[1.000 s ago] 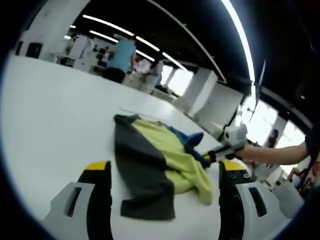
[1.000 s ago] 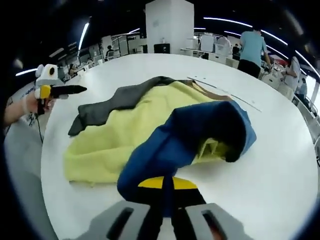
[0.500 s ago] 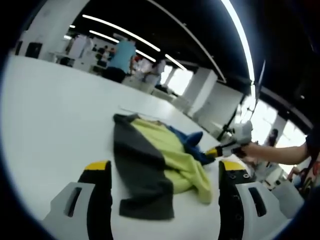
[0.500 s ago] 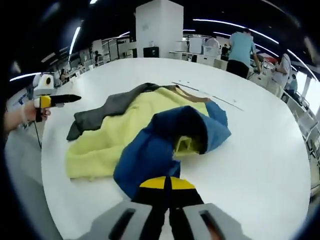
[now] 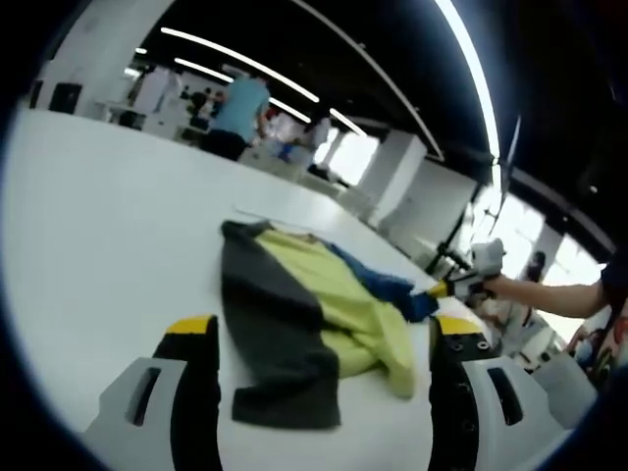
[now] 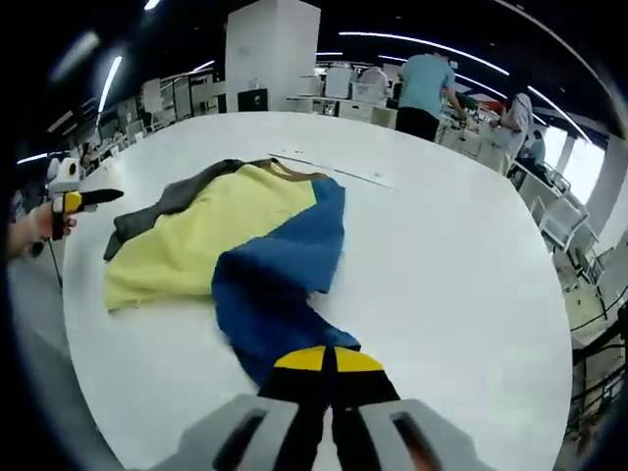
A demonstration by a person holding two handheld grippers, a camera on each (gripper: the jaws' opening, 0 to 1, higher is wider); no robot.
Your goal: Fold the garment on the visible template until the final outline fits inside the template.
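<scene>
From my end it's a big white counter (image 6: 461,255) with a garment (image 6: 235,245) spread flat on it, in grey, yellow and blue panels. I can also see a thin line (image 6: 339,172) on the surface just past it.

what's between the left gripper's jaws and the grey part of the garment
Only bare white table. In the left gripper view the open left gripper frames the grey sleeve, which lies between its jaws untouched.

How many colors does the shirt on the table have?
3. On the shirt, the gray part is on the far left side, yellow is in the middle, and blue runs to the right gripper. Folds may hide more.
</scene>
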